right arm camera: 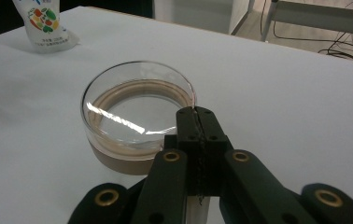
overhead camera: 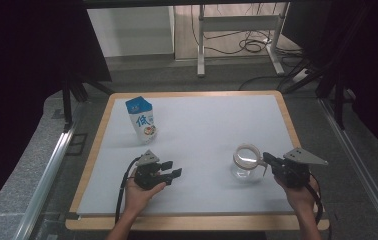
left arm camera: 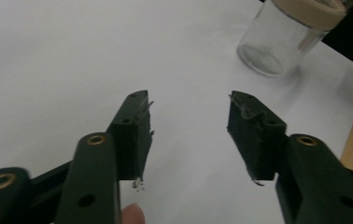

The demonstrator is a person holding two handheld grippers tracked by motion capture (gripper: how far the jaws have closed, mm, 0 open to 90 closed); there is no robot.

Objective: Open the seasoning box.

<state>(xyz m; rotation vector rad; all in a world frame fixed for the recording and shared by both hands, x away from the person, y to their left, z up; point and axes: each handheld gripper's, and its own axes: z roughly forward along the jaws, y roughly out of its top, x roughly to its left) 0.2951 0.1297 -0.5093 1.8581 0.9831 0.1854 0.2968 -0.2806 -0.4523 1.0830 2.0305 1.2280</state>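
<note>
1. Surface (overhead camera: pixel 202 130): flat, matte white sheet on a wood-edged board. The jar (overhead camera: pixel 247 163) stands on it toward the right-hand edge and serves as the landmark below. The sheet appears smooth; in my judgement a sideways pull would slide the jar rather than lift it.

2. Pouch (overhead camera: pixel 141 119): soft printed bag, blue and white, standing upright well to the left of the jar and farther back. No contact with anything else. It looks light and could topple if brushed.

3. Jar: clear glass, round, with a tan band at the rim. Glass is hard and slick.

4. Right hand-held gripper (right arm camera: pixel 197 122): black jaws clenched together at the jar's rim on its right side, seemingly pinching the thin glass wall. The hold covers little area; likely risks are slipping off, tilting the jar or chipping the rim.

5. Left hand-held gripper (overhead camera: pixel 168 170): released, jaws spread wide, grasping nothing, left of the jar and apart from it. Pad linings (left arm camera: pixel 142 135) look frayed, which may weaken grip.
</note>
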